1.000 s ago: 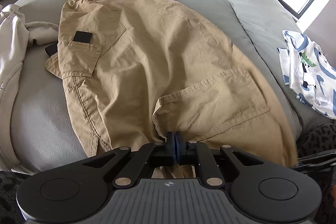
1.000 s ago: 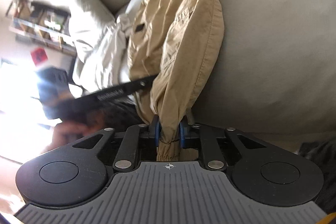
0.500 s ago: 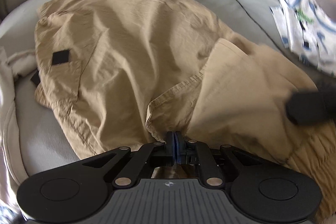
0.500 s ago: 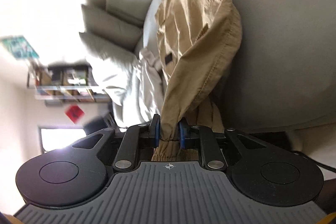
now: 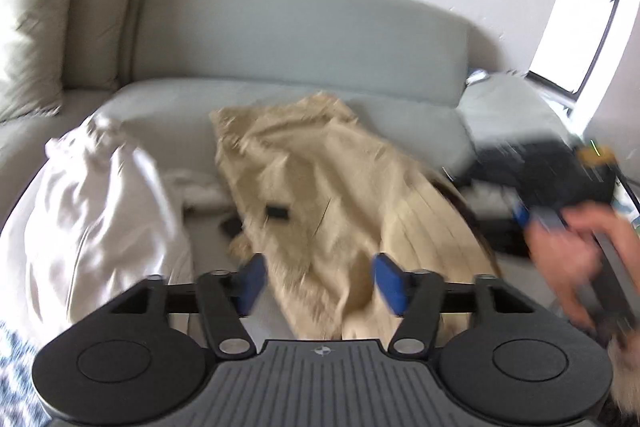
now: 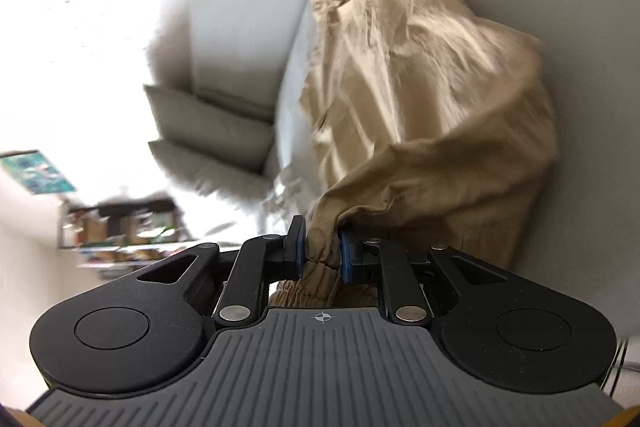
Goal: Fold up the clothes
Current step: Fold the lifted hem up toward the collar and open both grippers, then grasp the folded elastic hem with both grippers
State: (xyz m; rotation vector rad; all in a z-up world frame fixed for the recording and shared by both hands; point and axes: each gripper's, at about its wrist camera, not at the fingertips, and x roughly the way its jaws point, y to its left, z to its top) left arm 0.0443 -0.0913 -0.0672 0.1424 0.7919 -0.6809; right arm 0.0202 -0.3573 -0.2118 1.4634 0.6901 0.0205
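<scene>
Khaki cotton cargo trousers [image 5: 336,195] lie rumpled on the grey sofa seat [image 5: 160,99], fold unfinished. My left gripper [image 5: 318,281] stands spread, holding nothing; my right gripper [image 6: 322,253] pinches their elastic cuff [image 6: 316,259]. I judge flattening remains.

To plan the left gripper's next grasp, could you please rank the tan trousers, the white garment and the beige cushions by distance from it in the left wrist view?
1. Tan trousers: directly ahead of the left gripper.
2. White garment: left.
3. Beige cushions: far left corner.
</scene>
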